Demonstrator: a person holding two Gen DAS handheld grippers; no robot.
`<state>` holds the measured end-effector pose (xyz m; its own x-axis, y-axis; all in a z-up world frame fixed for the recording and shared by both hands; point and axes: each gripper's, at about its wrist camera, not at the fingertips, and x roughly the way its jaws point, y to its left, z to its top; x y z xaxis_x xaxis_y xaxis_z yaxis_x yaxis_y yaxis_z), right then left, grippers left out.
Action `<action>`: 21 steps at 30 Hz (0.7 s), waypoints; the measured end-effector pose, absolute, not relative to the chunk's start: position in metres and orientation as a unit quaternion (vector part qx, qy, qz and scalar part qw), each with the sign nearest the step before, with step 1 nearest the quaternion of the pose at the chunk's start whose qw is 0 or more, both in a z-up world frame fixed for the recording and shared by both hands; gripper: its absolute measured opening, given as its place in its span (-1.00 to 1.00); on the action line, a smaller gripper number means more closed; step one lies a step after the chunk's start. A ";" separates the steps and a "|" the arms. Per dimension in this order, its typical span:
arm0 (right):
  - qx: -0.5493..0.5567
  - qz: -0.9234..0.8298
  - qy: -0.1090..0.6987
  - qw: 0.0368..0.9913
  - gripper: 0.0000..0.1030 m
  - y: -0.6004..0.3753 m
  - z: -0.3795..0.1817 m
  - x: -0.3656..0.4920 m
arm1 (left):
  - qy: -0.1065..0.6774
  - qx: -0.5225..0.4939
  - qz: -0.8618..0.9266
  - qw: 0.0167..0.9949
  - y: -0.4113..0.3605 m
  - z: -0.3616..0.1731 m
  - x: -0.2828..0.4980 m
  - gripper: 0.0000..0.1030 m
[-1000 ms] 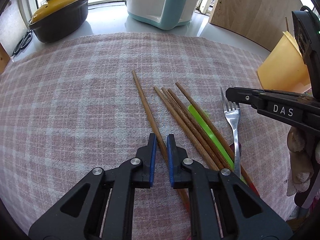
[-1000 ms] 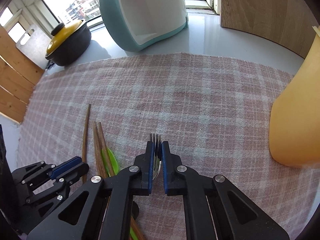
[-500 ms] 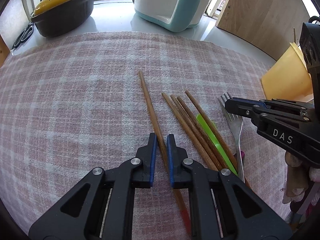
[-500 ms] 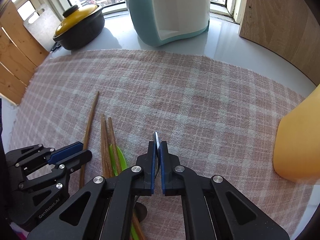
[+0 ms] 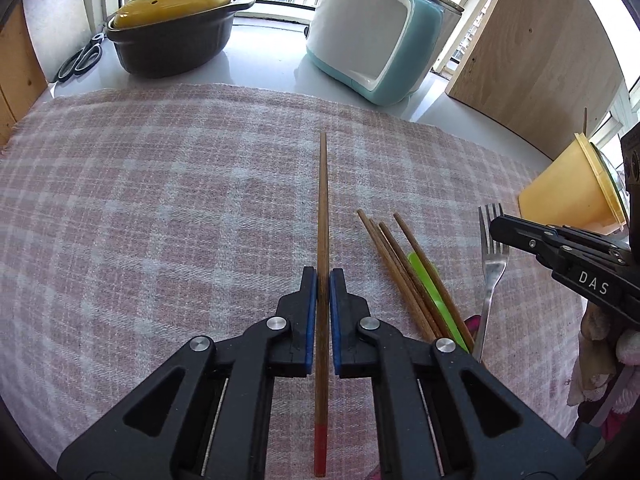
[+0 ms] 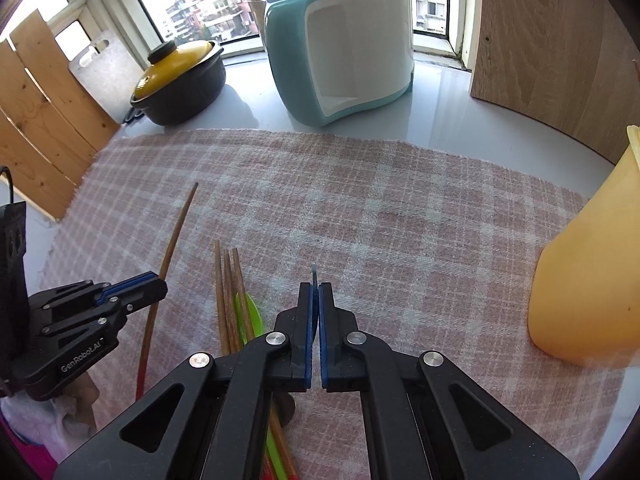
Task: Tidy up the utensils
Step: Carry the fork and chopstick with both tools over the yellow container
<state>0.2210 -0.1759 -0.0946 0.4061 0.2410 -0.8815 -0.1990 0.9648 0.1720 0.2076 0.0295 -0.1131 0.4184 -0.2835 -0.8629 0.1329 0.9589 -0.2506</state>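
Left gripper (image 5: 323,276): my jaws are closing, blue pads pressed on a single wooden chopstick (image 5: 322,216). The stick runs straight ahead between the pads, thin tip out in front, red-painted end back below the jaws. From the right wrist view I see that same chopstick (image 6: 170,248) pinched in the left gripper (image 6: 160,284), slanting with its tip raised clear of the cloth.

Right gripper (image 6: 315,292): jaws together on the fork (image 6: 315,272). From its own camera only a thin edge of metal pokes out just past the pads. From the left wrist view the fork (image 5: 494,264) shows fully, tines beyond the tips of the right gripper (image 5: 496,226), handle trailing back toward me.

Remaining utensils: a loose bundle of wooden chopsticks (image 5: 404,272) lies on the plaid cloth (image 5: 160,208) just to the right of my left jaws, between the two grippers, lying over a green utensil (image 5: 430,280) whose type I cannot tell. In the right wrist view the bundle (image 6: 230,288) sits just left of the right jaws.

Yellow cup (image 6: 588,280): on the cloth, off to the right of the right gripper, apart from it. Contents not readable from here.

Beyond the cloth, ahead of both grippers: black pot with yellow lid (image 5: 172,32) to the left, teal-and-white cooker (image 5: 376,36) near centre.
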 end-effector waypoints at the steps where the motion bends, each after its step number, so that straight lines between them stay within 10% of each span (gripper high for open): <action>1: 0.019 0.133 0.524 0.841 -0.98 -0.176 -0.091 0.219 | 0.521 -0.074 -0.125 0.841 0.031 -0.109 0.206 -0.92; 21: -0.014 0.146 0.420 0.896 -0.98 -0.186 -0.022 0.174 | 0.447 -0.074 -0.165 0.876 0.014 -0.038 0.175 -0.92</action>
